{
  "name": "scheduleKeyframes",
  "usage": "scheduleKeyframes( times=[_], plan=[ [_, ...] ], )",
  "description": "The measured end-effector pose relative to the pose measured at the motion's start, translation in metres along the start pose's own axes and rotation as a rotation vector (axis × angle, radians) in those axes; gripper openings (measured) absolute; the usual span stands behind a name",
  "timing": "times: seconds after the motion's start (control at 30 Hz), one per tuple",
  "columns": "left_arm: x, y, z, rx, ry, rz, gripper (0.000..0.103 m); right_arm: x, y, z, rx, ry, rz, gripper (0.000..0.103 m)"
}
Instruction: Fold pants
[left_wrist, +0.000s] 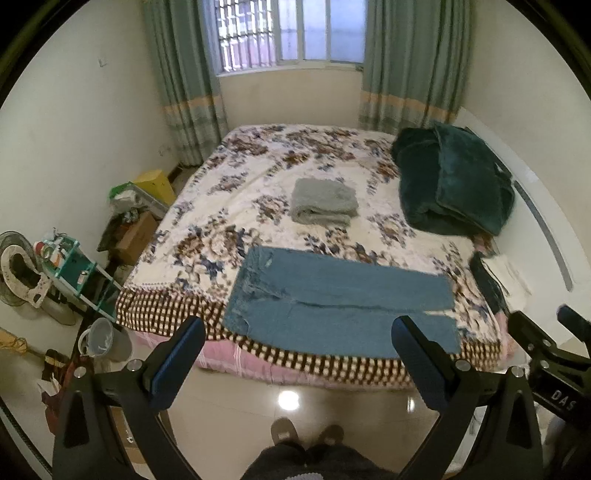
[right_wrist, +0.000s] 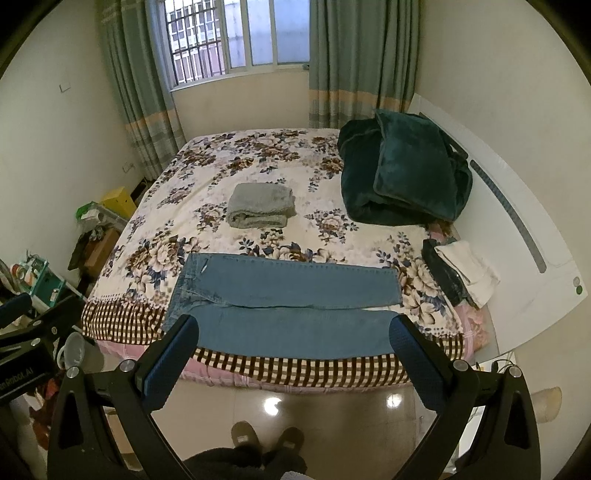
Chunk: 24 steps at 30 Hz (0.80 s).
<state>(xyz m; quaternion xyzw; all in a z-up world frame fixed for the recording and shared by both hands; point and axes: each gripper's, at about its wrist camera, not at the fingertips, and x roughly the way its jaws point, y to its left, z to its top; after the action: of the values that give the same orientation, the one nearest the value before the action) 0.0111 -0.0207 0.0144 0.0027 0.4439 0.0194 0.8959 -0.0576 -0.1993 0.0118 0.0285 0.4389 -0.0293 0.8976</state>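
Note:
Blue jeans (left_wrist: 340, 299) lie flat along the near edge of the bed, waist to the left, legs stretched to the right, side by side. They also show in the right wrist view (right_wrist: 288, 306). My left gripper (left_wrist: 299, 328) is open and empty, held above the floor in front of the bed. My right gripper (right_wrist: 295, 328) is open and empty too, held at the same height, short of the jeans. The right gripper's body shows at the right edge of the left wrist view (left_wrist: 554, 354).
A floral bedspread (right_wrist: 221, 177) covers the bed. A folded grey garment (right_wrist: 260, 210) lies mid-bed. A dark green blanket (right_wrist: 402, 177) is heaped at the right. Folded dark and white clothes (right_wrist: 461, 273) sit near the headboard. Clutter and a shelf (left_wrist: 74, 266) stand on the left floor.

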Motion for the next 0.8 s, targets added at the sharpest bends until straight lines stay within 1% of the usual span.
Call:
scheduleKeyframes(
  times=[0.1, 0.2, 0.23, 0.27, 0.33, 0.4, 0.5, 0.6, 0.67, 0.7, 0.73, 0.8],
  plan=[
    [0.024, -0.002, 0.008, -0.018, -0.015, 0.041, 0.103, 0.022, -0.015, 0.002, 0.027, 0.005, -0.013, 0.103],
    [0.067, -0.006, 0.02, -0.016, -0.022, 0.128, 0.103, 0.06, -0.031, 0.01, 0.053, 0.01, -0.038, 0.103],
    [0.086, -0.007, 0.026, -0.018, -0.002, 0.142, 0.103, 0.074, -0.038, 0.014, 0.063, 0.015, -0.048, 0.103],
    [0.096, -0.01, 0.027, -0.021, 0.007, 0.145, 0.103, 0.091, -0.043, 0.02, 0.076, 0.03, -0.065, 0.103],
    [0.135, -0.017, 0.038, -0.025, 0.049, 0.172, 0.103, 0.127, -0.055, 0.034, 0.105, 0.059, -0.071, 0.103],
    [0.168, -0.022, 0.048, -0.027, 0.092, 0.168, 0.103, 0.165, -0.066, 0.048, 0.137, 0.095, -0.089, 0.103],
    [0.233, -0.033, 0.069, -0.024, 0.158, 0.189, 0.103, 0.232, -0.092, 0.069, 0.201, 0.144, -0.113, 0.103],
    [0.308, -0.042, 0.091, -0.023, 0.239, 0.21, 0.103, 0.305, -0.114, 0.089, 0.28, 0.2, -0.141, 0.103],
    [0.375, -0.044, 0.107, -0.038, 0.322, 0.218, 0.103, 0.365, -0.132, 0.102, 0.342, 0.252, -0.16, 0.103],
    [0.394, -0.044, 0.111, -0.044, 0.348, 0.217, 0.103, 0.387, -0.14, 0.107, 0.366, 0.266, -0.163, 0.103],
    [0.43, -0.043, 0.118, -0.063, 0.396, 0.216, 0.103, 0.418, -0.148, 0.112, 0.395, 0.294, -0.178, 0.103],
    [0.488, -0.04, 0.124, -0.104, 0.458, 0.215, 0.103, 0.476, -0.164, 0.121, 0.452, 0.337, -0.189, 0.103]
  ],
)
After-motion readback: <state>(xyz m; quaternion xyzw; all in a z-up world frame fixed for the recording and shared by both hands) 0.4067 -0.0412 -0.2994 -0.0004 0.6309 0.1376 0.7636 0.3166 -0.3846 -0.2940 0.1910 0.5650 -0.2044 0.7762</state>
